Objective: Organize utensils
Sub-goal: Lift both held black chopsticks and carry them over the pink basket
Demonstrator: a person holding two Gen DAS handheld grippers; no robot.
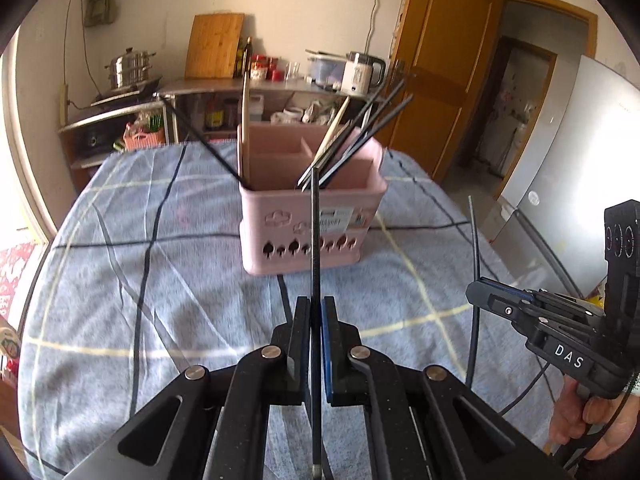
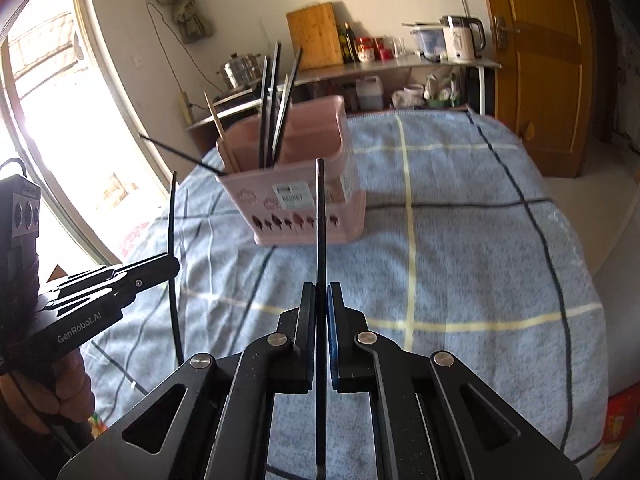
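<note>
A pink utensil holder [image 1: 312,216] stands on the blue checked tablecloth [image 1: 160,280], with several black and wooden chopsticks leaning in its compartments; it also shows in the right wrist view [image 2: 304,200]. My left gripper [image 1: 316,312] is shut on a black chopstick [image 1: 315,240] that points up toward the holder. My right gripper [image 2: 320,296] is shut on another black chopstick [image 2: 320,220], held upright in front of the holder. Each gripper shows in the other's view, the right one [image 1: 480,292] and the left one [image 2: 172,264], each with its chopstick.
A kitchen counter [image 1: 240,84] behind the table carries a steel pot [image 1: 128,68], a cutting board [image 1: 214,46], bottles and a kettle [image 1: 364,72]. A wooden door [image 1: 440,60] stands at the right, a bright window [image 2: 52,100] at the left.
</note>
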